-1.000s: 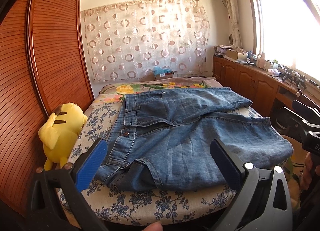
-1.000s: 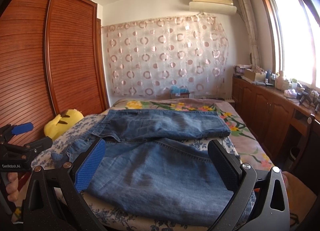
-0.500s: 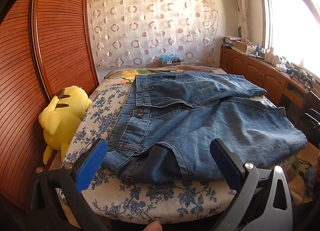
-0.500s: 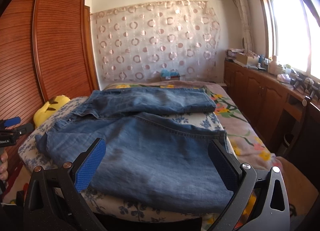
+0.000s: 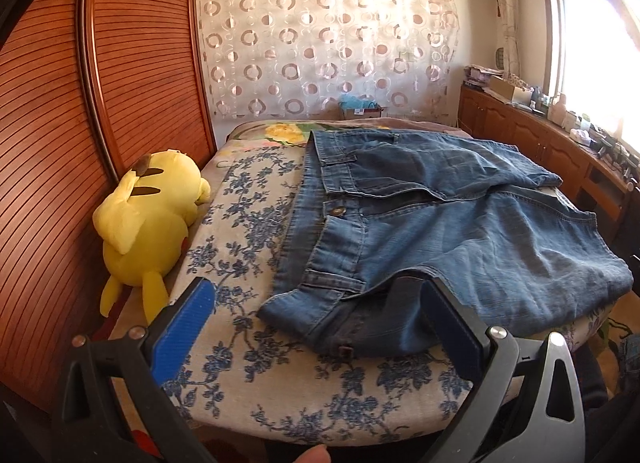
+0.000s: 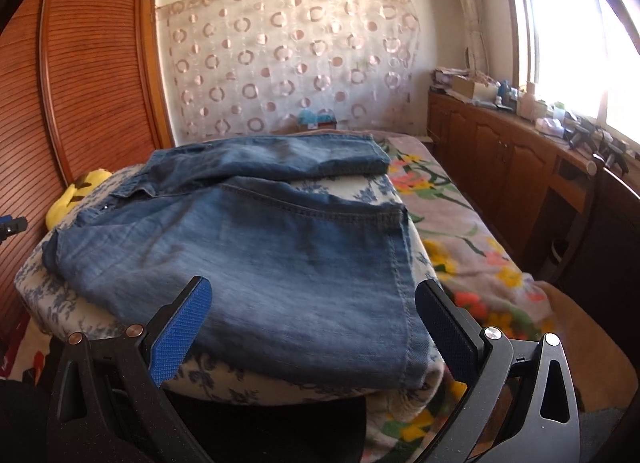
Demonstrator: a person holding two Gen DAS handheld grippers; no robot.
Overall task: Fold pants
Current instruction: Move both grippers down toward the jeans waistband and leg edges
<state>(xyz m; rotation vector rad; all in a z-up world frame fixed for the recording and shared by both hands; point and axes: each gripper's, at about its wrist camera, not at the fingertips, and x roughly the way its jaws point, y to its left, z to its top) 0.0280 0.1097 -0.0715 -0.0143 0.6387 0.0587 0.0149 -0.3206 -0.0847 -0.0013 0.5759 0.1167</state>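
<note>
Jeans [image 5: 440,231] are spread across the bed [image 5: 248,199], waistband at 9 o'clock, legs out to 3, so each end gets its own tongs. Left gripper [image 5: 316,323] lines up on the waist corner, right gripper [image 6: 312,319] on the hem, both gaping and empty.

The blue jeans [image 5: 460,231] cover most of the near part of the bed [image 5: 280,395]. A bare strip of flowered sheet stays free along the near edge and on the left side. There a yellow plush toy [image 5: 148,219] lies between the bed and the wooden wardrobe [image 5: 60,143]. On the right, the flowered blanket [image 6: 472,239] beside the jeans is free, up to the wooden cabinets [image 6: 500,159].
</note>
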